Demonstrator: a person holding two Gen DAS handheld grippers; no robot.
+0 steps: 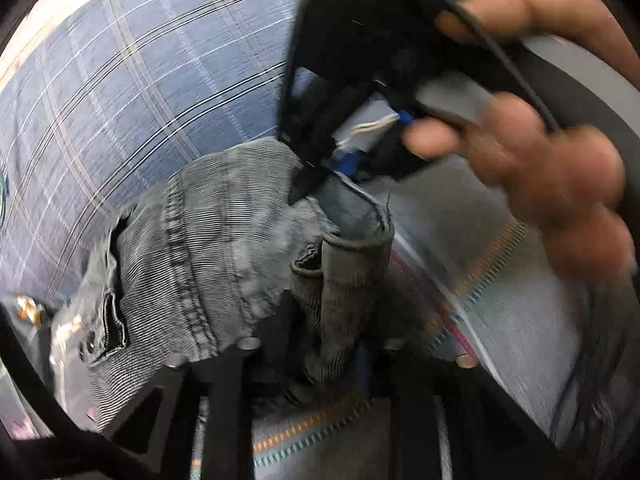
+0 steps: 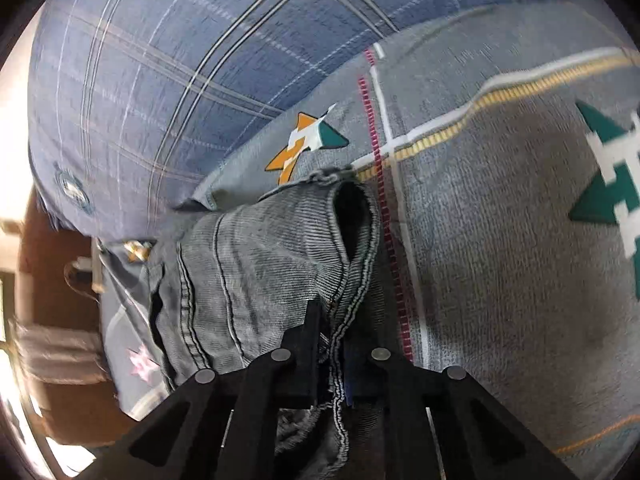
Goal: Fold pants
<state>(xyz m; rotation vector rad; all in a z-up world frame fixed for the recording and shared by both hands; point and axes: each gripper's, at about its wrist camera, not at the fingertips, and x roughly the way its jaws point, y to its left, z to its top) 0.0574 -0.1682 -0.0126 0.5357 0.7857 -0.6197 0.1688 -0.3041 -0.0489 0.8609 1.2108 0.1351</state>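
Observation:
The grey denim pants (image 1: pixel 208 248) hang lifted above the bed, bunched between both grippers. My left gripper (image 1: pixel 320 332) is shut on a fold of the pants' edge low in the left wrist view. My right gripper (image 1: pixel 304 184) shows there from outside, held by a hand (image 1: pixel 560 184), its fingers pinching the denim's upper edge. In the right wrist view the pants (image 2: pixel 260 264) drape from my right gripper (image 2: pixel 332 344), which is shut on a seamed hem. A dark leg opening (image 2: pixel 354 216) gapes just beyond the fingertips.
A grey bedcover (image 2: pixel 500 240) with star patterns and coloured stripes lies under the pants. A blue plaid sheet (image 2: pixel 160 92) lies beyond it, also in the left wrist view (image 1: pixel 140 100). The bed's edge and brown floor (image 2: pixel 52 264) are at the left.

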